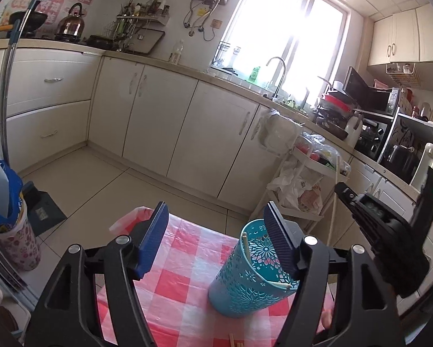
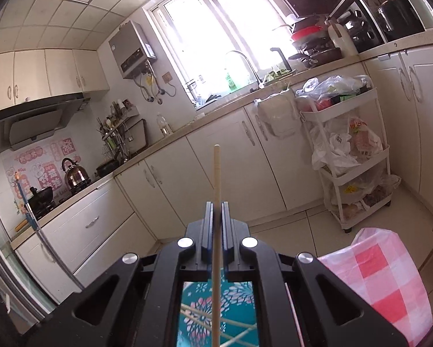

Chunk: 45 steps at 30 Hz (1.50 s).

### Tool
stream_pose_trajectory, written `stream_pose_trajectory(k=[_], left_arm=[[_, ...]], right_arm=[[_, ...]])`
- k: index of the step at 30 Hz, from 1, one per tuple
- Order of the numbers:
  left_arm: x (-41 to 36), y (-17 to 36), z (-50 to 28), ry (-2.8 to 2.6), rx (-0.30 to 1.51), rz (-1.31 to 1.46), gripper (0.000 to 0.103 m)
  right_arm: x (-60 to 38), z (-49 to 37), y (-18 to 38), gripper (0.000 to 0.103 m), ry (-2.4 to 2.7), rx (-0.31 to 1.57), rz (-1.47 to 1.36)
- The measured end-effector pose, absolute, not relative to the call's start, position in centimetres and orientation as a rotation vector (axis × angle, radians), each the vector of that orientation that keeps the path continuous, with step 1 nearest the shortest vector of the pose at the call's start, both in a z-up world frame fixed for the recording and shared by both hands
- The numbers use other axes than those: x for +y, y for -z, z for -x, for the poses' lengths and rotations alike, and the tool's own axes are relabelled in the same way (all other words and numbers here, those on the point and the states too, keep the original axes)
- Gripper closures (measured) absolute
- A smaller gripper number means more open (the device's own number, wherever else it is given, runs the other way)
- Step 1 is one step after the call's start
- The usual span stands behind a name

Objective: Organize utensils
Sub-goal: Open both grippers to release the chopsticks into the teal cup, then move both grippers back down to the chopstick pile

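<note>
1. Left gripper (image 1: 217, 238) fills the bottom of the left wrist view; blue pads spread wide, nothing between them; right pad (image 1: 278, 237) overlaps the near rim of the holder in this view, contact not clear.
2. Teal utensil holder (image 1: 246, 270), cut-out flower pattern, stands on the red-and-white checked tablecloth (image 1: 184, 263); looks tilted, but fisheye distortion makes that hard to judge; at least two pale chopsticks inside (image 1: 245, 247), one leaning on the far rim, one lying across the near rim.
3. More chopstick ends (image 1: 233, 341) lie on the cloth at the bottom frame edge, near the holder's base.
4. Right gripper (image 2: 217, 211) pressed together on a single pale chopstick (image 2: 217, 173); stick runs along the gap between the fingers, top end sticking out well past the tips, lower end going down toward the holder's mouth.
5. Right wrist view looks through the gripper frame straight into the holder (image 2: 233, 297); several chopsticks (image 2: 196, 313) lie crossed inside; whether the held stick's lower end is already in the holder: cannot tell.
6. From the left wrist view, right gripper body (image 1: 390, 222) hangs above and to the right of the holder; fingers not visible there.
7. Background: white cabinets (image 1: 164, 115), sink tap (image 1: 277, 69) under the window, white trolley (image 2: 358, 156) with bags.
</note>
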State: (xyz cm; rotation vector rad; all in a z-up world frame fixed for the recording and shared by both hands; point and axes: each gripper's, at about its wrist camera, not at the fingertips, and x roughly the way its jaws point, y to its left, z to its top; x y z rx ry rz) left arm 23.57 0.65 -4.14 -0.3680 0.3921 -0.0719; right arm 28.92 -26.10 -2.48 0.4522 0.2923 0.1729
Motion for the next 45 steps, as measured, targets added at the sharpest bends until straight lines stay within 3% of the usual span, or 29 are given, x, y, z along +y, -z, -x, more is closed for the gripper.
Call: stream_pose_trajectory(k=[14, 17, 18, 19, 27, 32, 36, 45], left_arm=[[2.8, 3.7, -24.1, 0.064, 0.402, 0.424, 0.038], [2.5, 3.6, -24.0, 0.066, 0.405, 0.413, 0.037], [2.5, 3.6, -24.0, 0.065, 0.408, 0.412, 0.036], [2.5, 3.7, -24.0, 0.064, 0.41, 0.412, 0.036], [2.4, 3.8, -23.7, 0.05, 0.44, 0.367, 0.033], [1.3, 5.1, -22.7, 0.046, 0.513, 0.302, 0.03], [0.0, 7.6, -21.6, 0.068, 0.631, 0.245, 0.03], [-0.6, 12.3, -19.4, 0.057, 0.806, 0.202, 0.029]], right_arm=[[-23.1, -30.3, 6.1, 0.096, -0.135, 0.427, -0.331], [-23.3, -28.9, 6.4, 0.083, -0.145, 0.433, -0.327], [-23.4, -28.5, 6.4, 0.075, -0.148, 0.435, -0.324], [-23.5, -28.0, 6.4, 0.074, -0.153, 0.439, -0.318], [-25.8, -20.5, 6.7, 0.074, -0.191, 0.485, -0.305], [-25.3, -16.7, 11.9, 0.075, -0.235, 0.718, -0.231], [-23.8, -15.9, 16.9, 0.084, -0.281, 0.901, -0.178], [-21.3, -15.7, 20.9, 0.089, -0.264, 1.004, -0.07]])
